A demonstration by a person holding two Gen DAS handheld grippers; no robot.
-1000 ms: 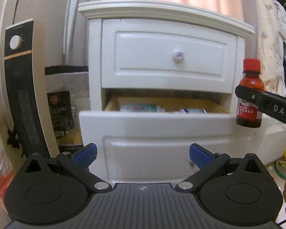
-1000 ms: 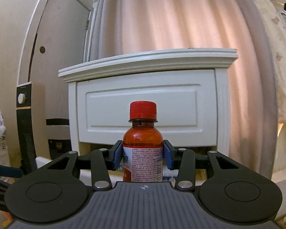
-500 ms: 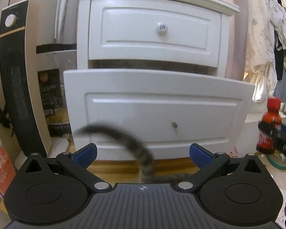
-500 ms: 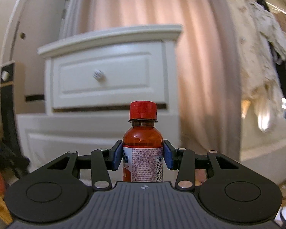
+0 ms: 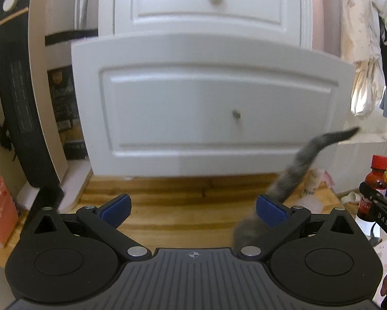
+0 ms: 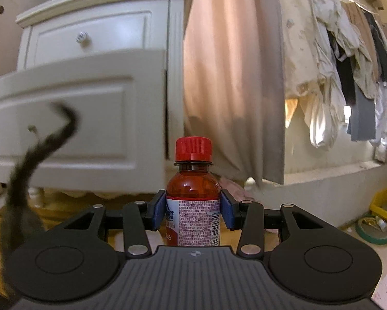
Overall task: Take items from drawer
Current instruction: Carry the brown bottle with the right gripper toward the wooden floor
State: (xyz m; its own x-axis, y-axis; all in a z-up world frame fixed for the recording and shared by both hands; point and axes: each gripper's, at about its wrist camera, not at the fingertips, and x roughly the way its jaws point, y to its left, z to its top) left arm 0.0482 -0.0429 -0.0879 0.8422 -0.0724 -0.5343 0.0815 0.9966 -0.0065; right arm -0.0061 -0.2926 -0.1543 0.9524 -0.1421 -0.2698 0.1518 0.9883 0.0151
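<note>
**Bottle out of the drawer, cat underfoot**

The right tool (image 6: 192, 213) grips a brown bottle (image 6: 192, 196) with a red cap, its blue pads pressed on either side of the label, and the bottle stands upright in the grip. In the left wrist view the same bottle sits low at the right edge, near the wooden floor (image 5: 167, 196) and well clear of the pulled-out lower drawer (image 5: 214, 103). The left tool (image 5: 193, 208) is released, jaws wide apart with nothing between them.

The step in hand looks like setting the bottle down beside the nightstand (image 6: 103, 25). To do it well, the bottle should stay vertical until its base meets a flat bare patch of floor, and the pads should part only once it rests there. A grey cat's tail (image 5: 307, 160) sweeps right across the left tool's front and close to the drop spot, so a place away from the animal is wiser; a swipe could topple a tall narrow bottle. The roll of green tape (image 6: 374, 228) and the yellow bin (image 6: 385, 201) at the right are also best avoided.

Writing: the bottle's white label carries dense red print and a barcode, too small to read. The right tool's arm shows the letters "DAS" in the left wrist view.
</note>
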